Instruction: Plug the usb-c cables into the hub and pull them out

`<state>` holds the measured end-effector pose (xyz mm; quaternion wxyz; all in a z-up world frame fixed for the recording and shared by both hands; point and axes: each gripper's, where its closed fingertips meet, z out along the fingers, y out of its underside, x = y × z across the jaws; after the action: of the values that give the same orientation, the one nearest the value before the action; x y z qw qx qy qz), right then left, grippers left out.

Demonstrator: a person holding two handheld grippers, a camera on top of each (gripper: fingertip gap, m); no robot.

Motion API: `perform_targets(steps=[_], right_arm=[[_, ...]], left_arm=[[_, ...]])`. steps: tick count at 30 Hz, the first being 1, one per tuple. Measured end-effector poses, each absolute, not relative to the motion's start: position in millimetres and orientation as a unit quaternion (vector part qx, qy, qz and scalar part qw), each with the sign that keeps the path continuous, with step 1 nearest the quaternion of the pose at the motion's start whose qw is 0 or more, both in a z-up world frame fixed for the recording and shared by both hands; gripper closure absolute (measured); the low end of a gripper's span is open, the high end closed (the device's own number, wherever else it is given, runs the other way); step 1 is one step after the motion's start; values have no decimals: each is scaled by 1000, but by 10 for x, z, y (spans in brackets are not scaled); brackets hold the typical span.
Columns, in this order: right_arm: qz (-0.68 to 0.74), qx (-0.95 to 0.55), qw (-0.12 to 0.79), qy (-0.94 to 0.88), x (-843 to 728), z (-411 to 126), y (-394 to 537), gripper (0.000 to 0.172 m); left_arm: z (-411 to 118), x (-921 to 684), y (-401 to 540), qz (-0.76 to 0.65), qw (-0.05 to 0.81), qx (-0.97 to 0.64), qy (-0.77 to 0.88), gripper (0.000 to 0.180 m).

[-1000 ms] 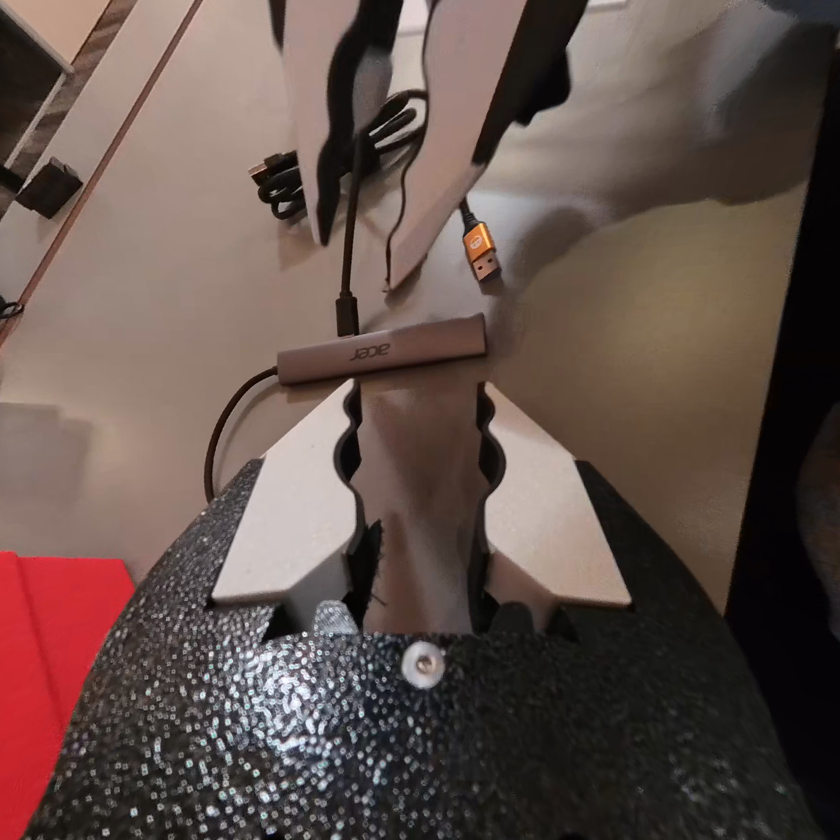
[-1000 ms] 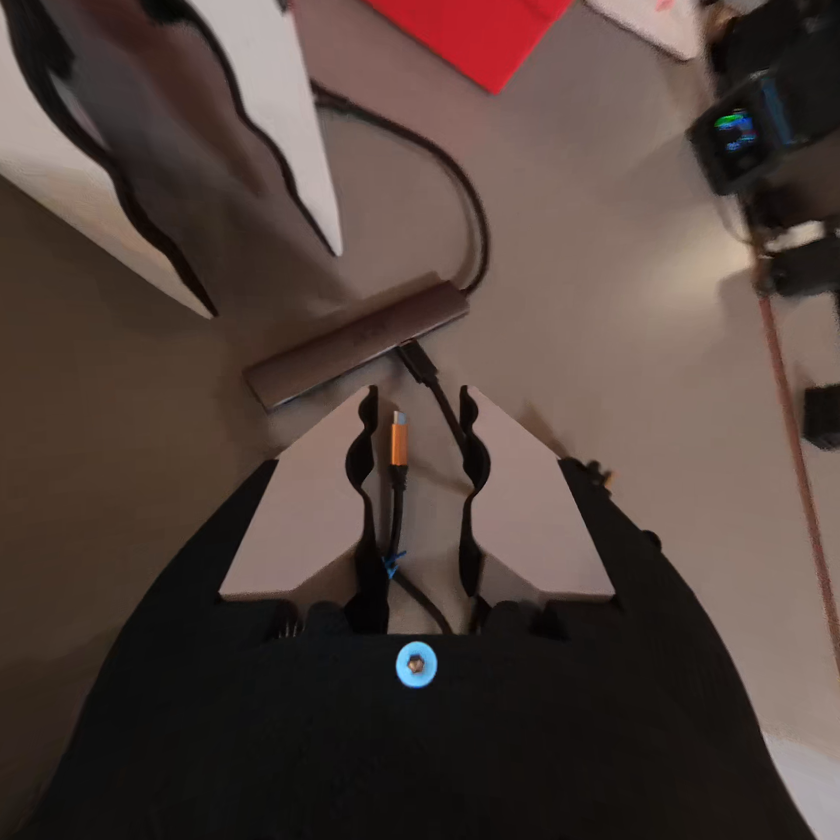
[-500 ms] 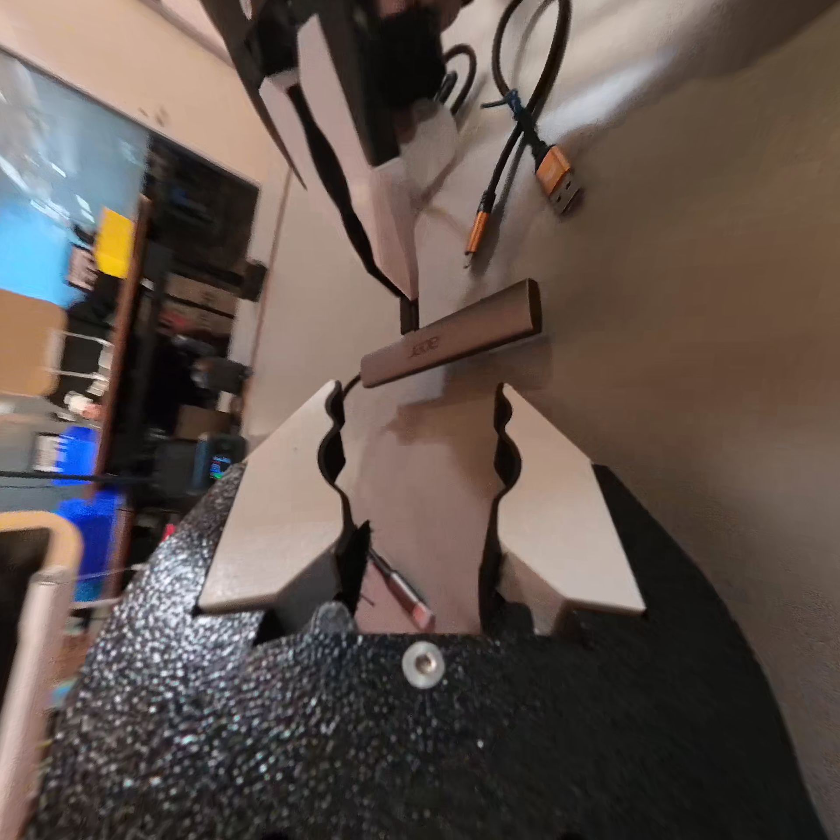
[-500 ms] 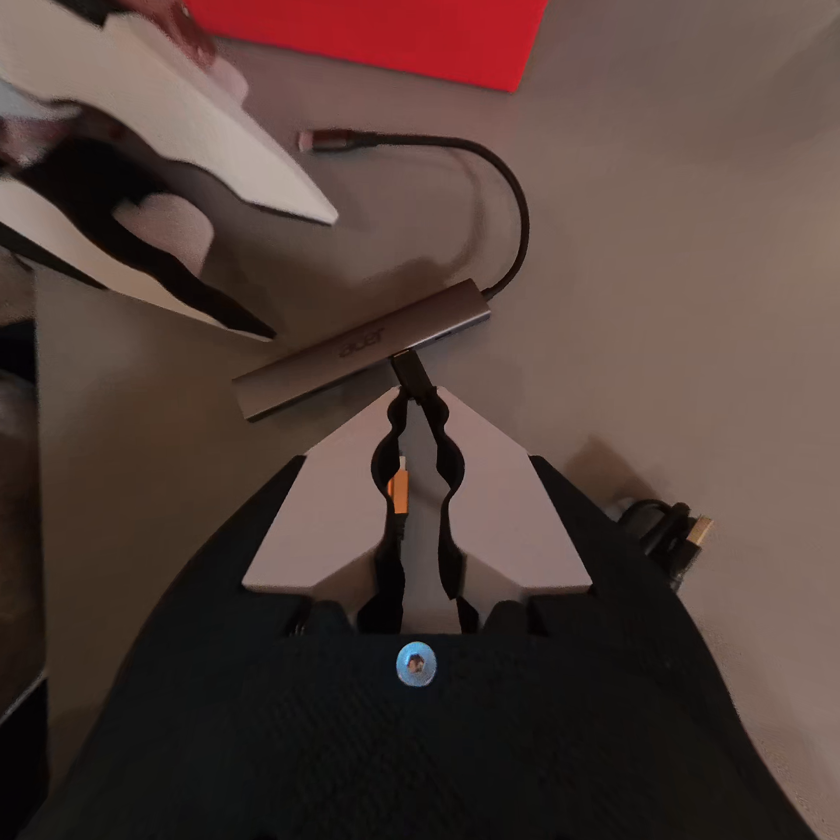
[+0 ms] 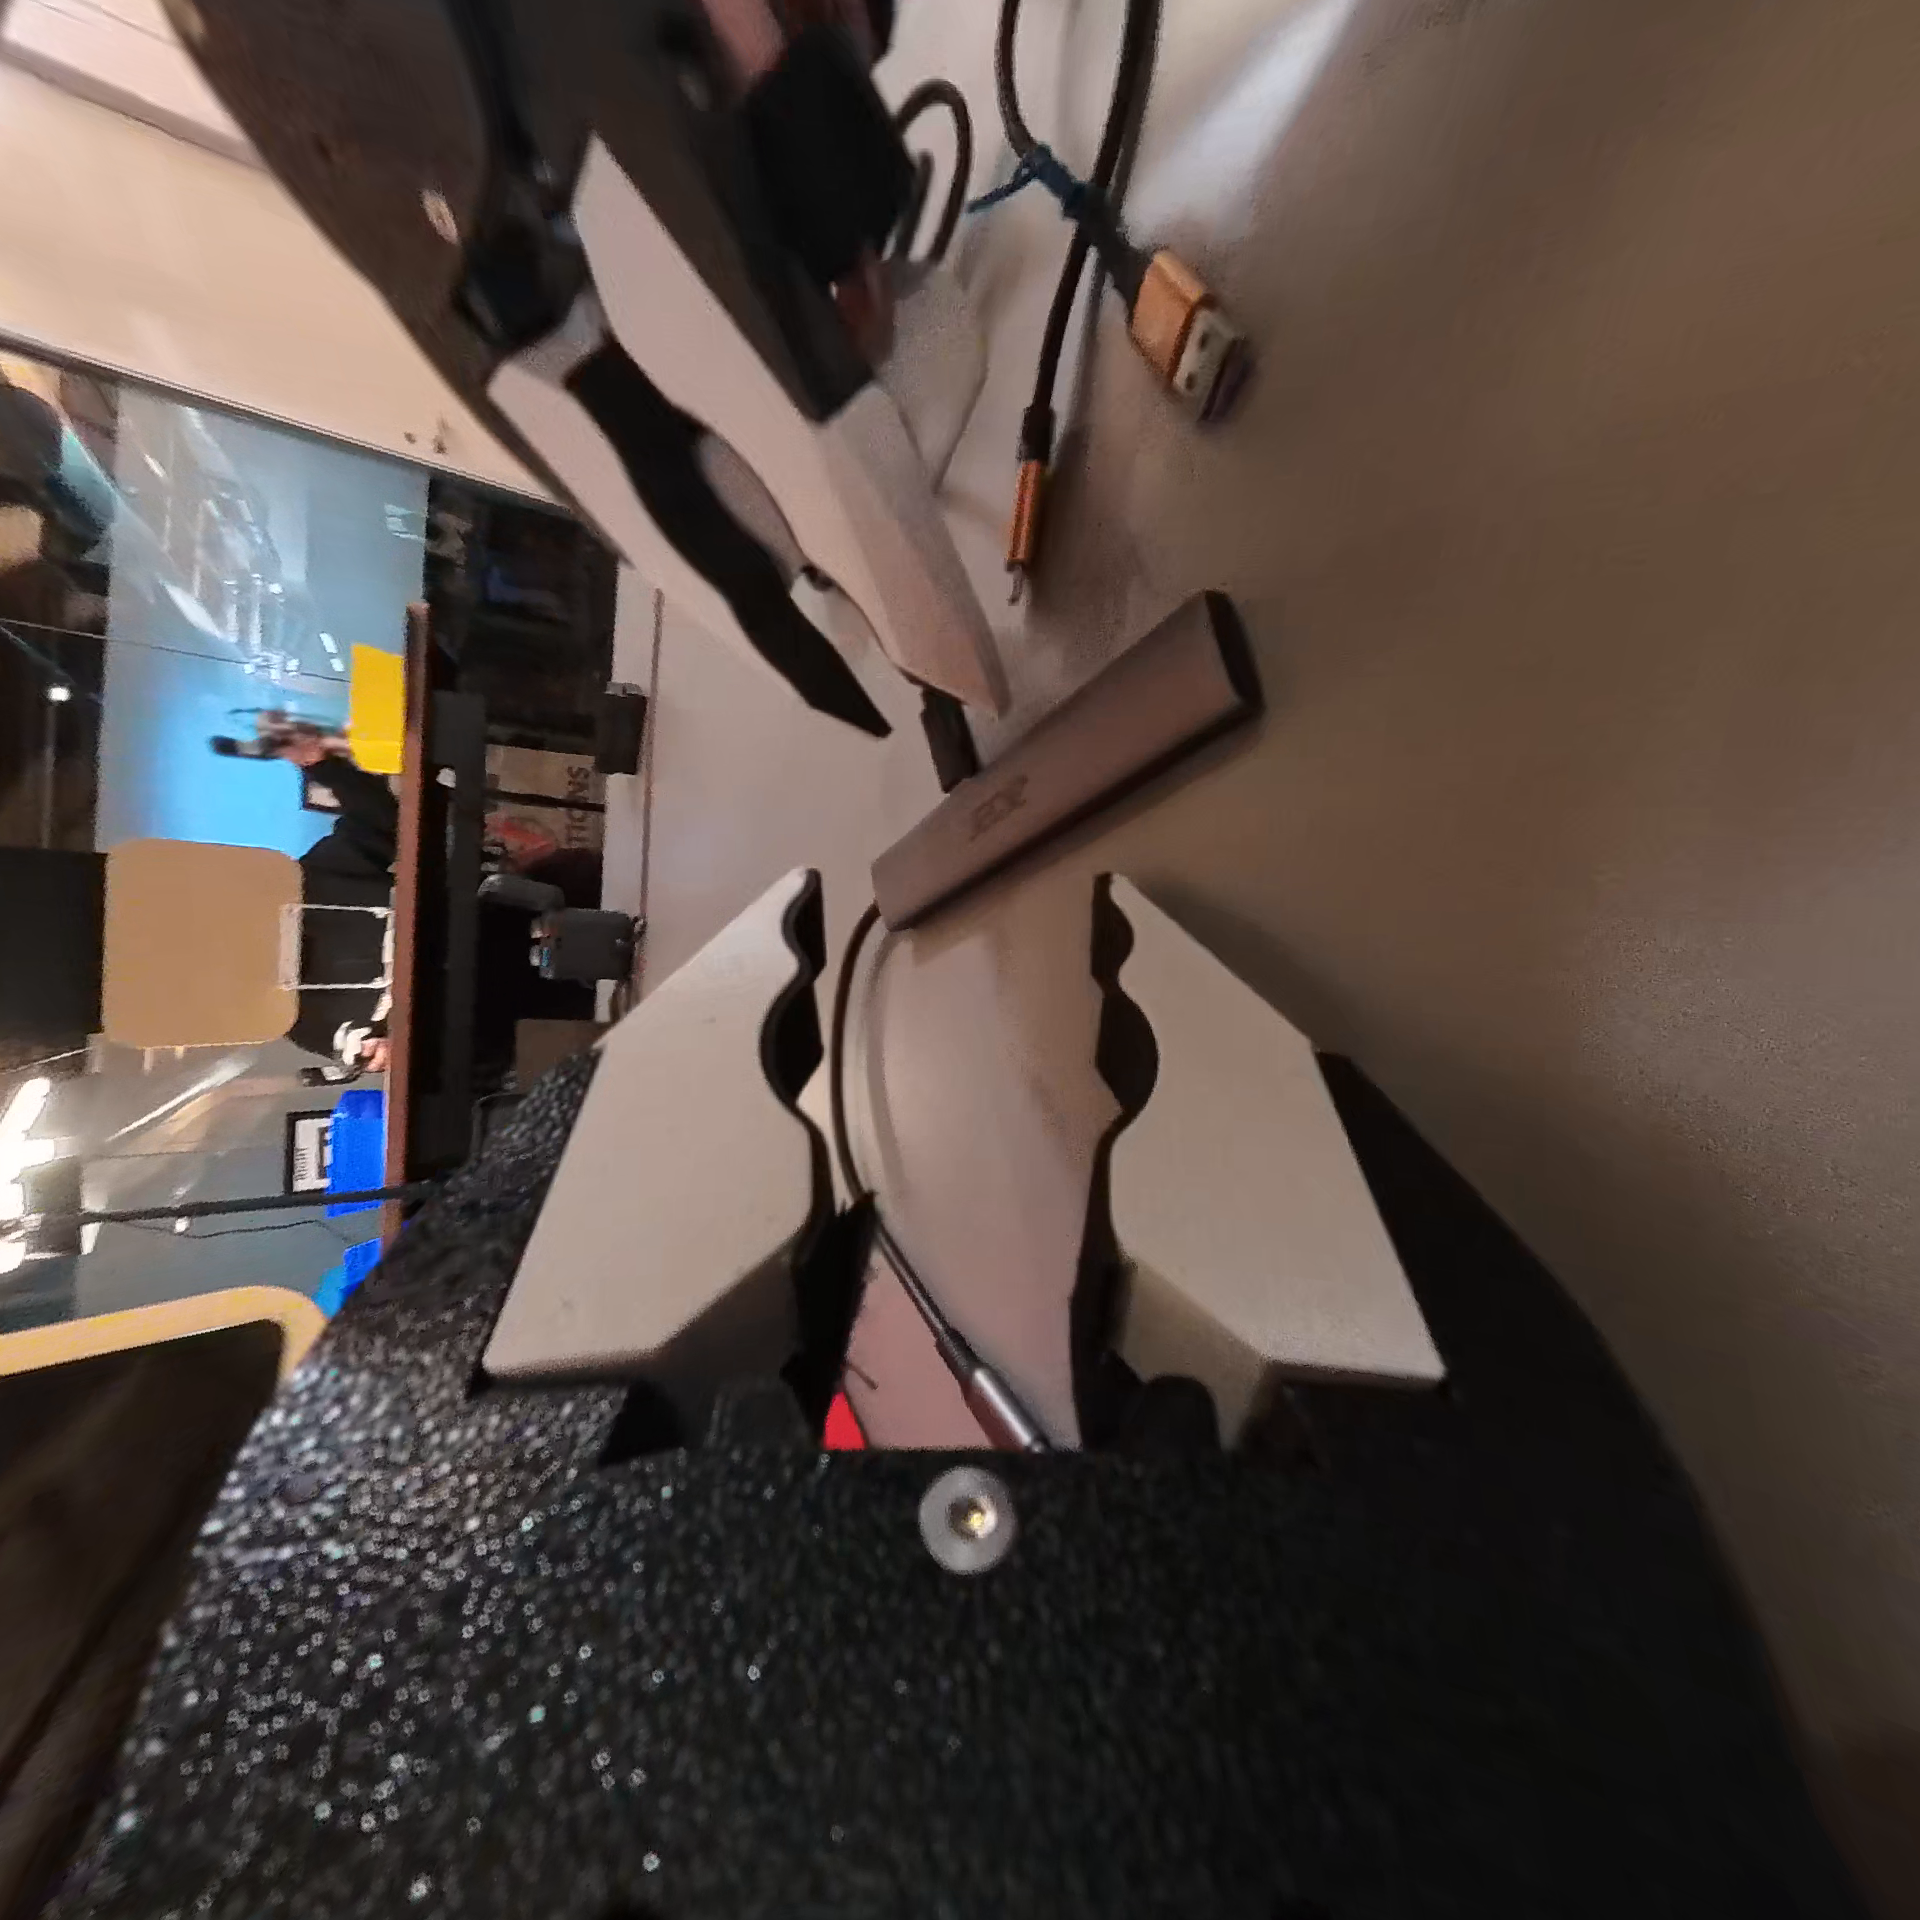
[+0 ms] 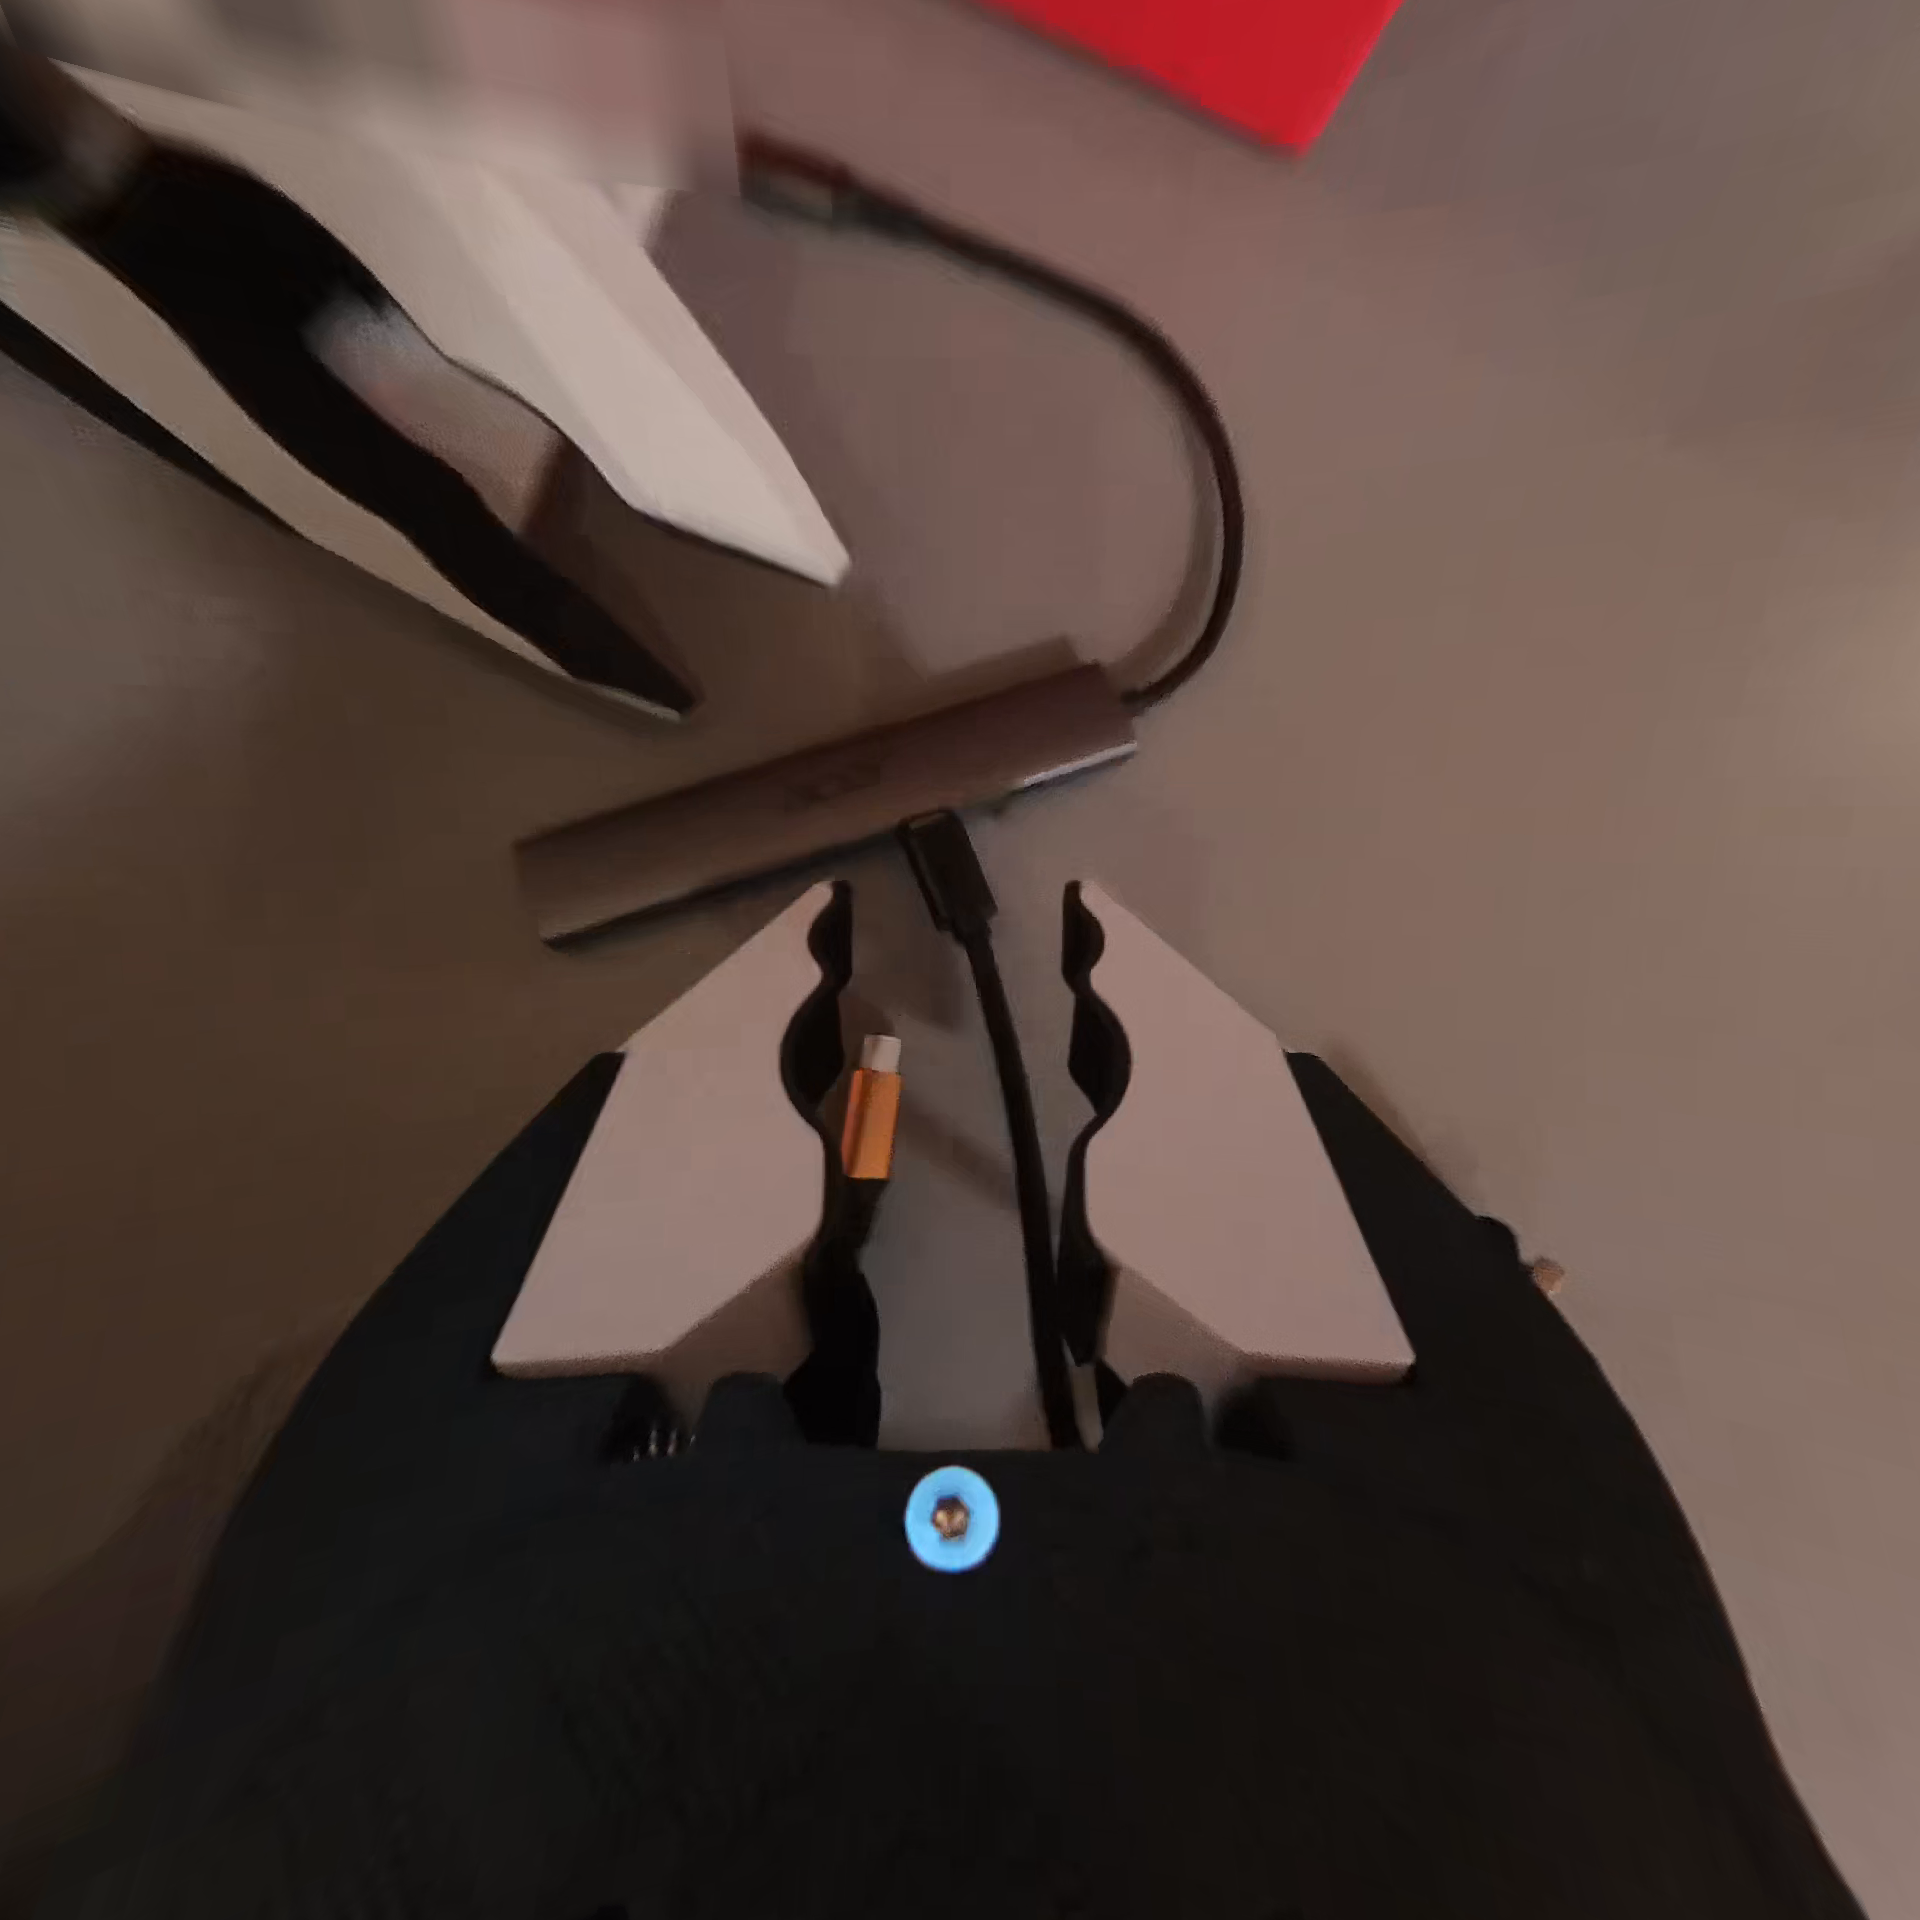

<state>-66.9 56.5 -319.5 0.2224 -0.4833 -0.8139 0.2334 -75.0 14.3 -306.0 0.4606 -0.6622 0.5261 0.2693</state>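
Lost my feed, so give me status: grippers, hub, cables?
Both grippers open, holding nothing. Black plug seated in hub. Orange-tipped cable loose on table between right fingers.

We see the hub [image 6: 831, 800] on the table [image 6: 1558, 727], between both grippers. A plugged cable [image 6: 997, 1018] runs back between our right gripper's [image 6: 954, 894] fingers.

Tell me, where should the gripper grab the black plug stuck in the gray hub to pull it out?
Probably the black plug's stiff flat body, not its bendy cord. Come from the cord side, one pad on each flat face, then pull straight away from the hub.
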Motion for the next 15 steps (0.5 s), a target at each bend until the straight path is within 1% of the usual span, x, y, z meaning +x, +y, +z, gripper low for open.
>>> perform_targets(steps=[1,2,3,6,10,12,14,15], right_arm=[[202,-476,215,-828,-664,-3282,600,136],[216,-467,212,-831,-701,-3263,551,156],[223,-467,203,-831,-712,-3256,532,159],[276,-495,158,-808,-724,-3202,480,160],[362,-530,130,-756,-766,-3022,481,160],[370,-535,127,-749,-760,-2998,495,160],[370,-537,122,-748,-746,-3012,487,160],[369,-539,120,-748,-742,-3030,482,160]], left_arm=[[-3087,-746,130,262,455,-665,531,129],[-3086,-745,123,259,455,-665,532,129],[-3083,-746,114,257,455,-664,535,129],[-3055,-771,117,264,456,-659,537,122],[-3038,-749,144,296,457,-626,558,122],[-3009,-711,170,314,468,-604,562,135],[-3036,-677,200,322,468,-596,567,143],[-3040,-691,231,334,466,-597,562,154]])
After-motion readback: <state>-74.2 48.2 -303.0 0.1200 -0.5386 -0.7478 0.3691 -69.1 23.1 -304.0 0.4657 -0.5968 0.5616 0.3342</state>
